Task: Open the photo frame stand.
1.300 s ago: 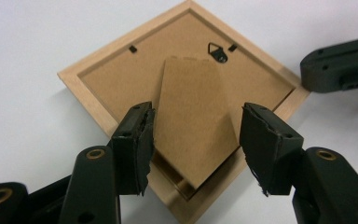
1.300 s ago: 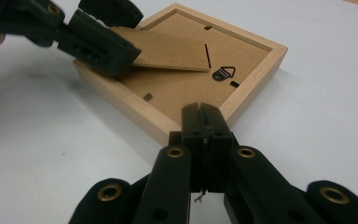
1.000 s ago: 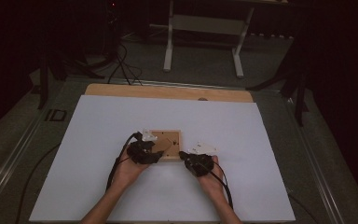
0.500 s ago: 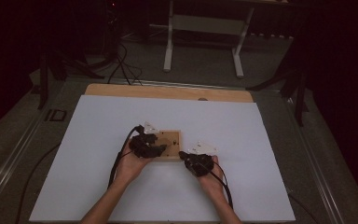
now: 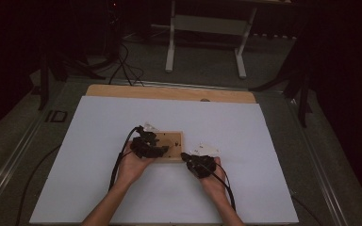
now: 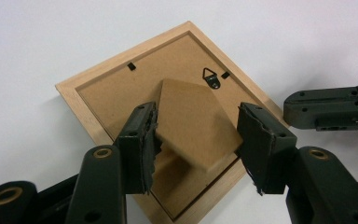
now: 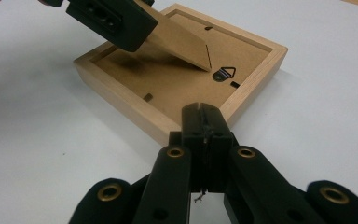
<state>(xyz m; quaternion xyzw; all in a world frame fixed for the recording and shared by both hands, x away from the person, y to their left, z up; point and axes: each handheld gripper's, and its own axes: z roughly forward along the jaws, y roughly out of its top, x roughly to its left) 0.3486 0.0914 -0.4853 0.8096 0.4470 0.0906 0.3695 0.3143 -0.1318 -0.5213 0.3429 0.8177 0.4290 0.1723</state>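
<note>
A white table (image 5: 99,141) is seen across the middle of the high view, and a wooden picture frame (image 5: 172,146) lies face down at its centre. Its fold-out stand (image 6: 193,126) is gripped between the jaws of the left gripper (image 6: 196,140), spread about the stand's width. The right gripper (image 7: 204,122), jaws pressed together on nothing, is held just beside the frame's near corner

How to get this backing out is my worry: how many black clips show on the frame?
3 clips: one by the hanger, one on the far edge, one near left. The left gripper and stand may hide another.
</note>
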